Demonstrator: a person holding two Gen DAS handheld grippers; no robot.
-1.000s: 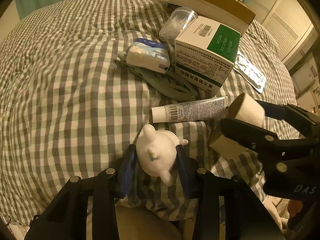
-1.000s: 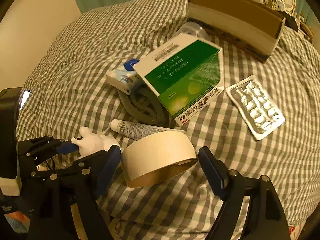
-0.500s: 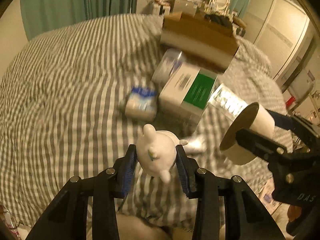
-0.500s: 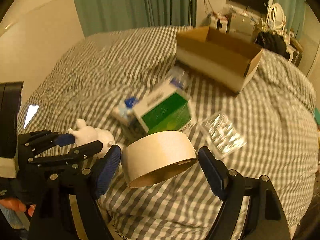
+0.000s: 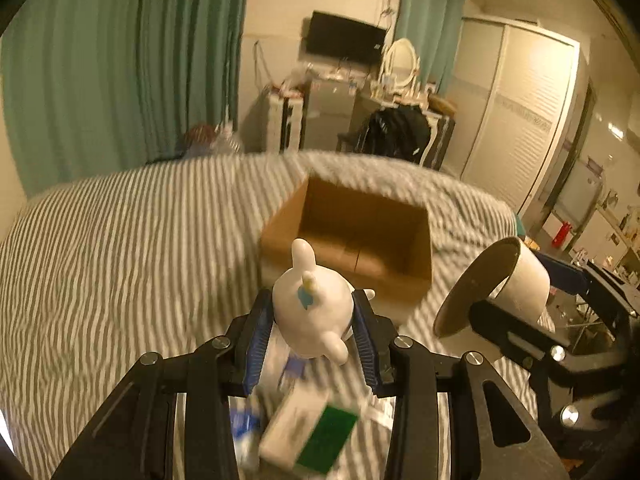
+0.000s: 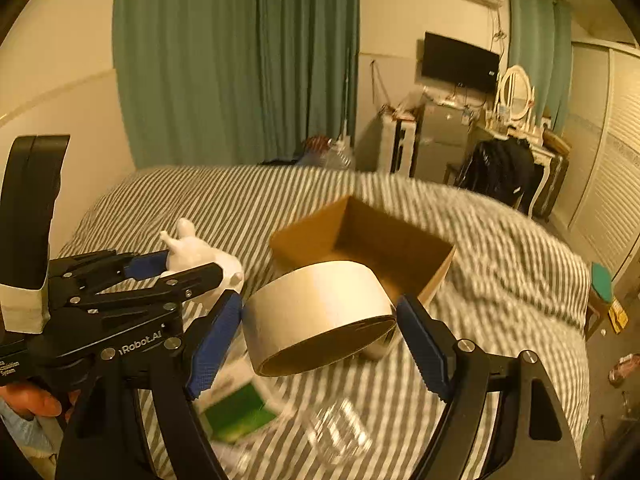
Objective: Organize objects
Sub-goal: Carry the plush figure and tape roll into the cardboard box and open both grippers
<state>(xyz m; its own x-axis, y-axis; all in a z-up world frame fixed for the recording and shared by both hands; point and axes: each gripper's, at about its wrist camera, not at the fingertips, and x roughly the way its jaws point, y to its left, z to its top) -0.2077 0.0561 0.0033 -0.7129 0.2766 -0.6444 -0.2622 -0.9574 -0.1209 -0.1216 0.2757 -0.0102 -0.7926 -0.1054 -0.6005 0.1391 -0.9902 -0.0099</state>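
My left gripper (image 5: 314,326) is shut on a white bunny figure (image 5: 310,306), held in the air above the checked bed. The bunny figure (image 6: 192,254) also shows at the left of the right wrist view. My right gripper (image 6: 320,334) is shut on a wide roll of tape (image 6: 316,312); the roll of tape (image 5: 496,284) appears at the right of the left wrist view. An open cardboard box (image 5: 352,236) lies on the bed just ahead of both grippers; its inside (image 6: 384,240) looks bare. Both now views are motion-blurred.
Below the grippers lie a green-and-white carton (image 5: 312,440), a blue-and-white packet (image 5: 244,428) and a clear cup (image 6: 340,428). Beyond the bed (image 5: 120,240) stand green curtains (image 5: 120,60), a dresser with a mirror (image 6: 516,88), a wall TV (image 6: 460,62) and a wardrobe (image 5: 516,112).
Both grippers have risen and moved forward toward the cardboard box with their loads still held. The tube, carton and blister pack have dropped to the bottom of the views or out of sight.
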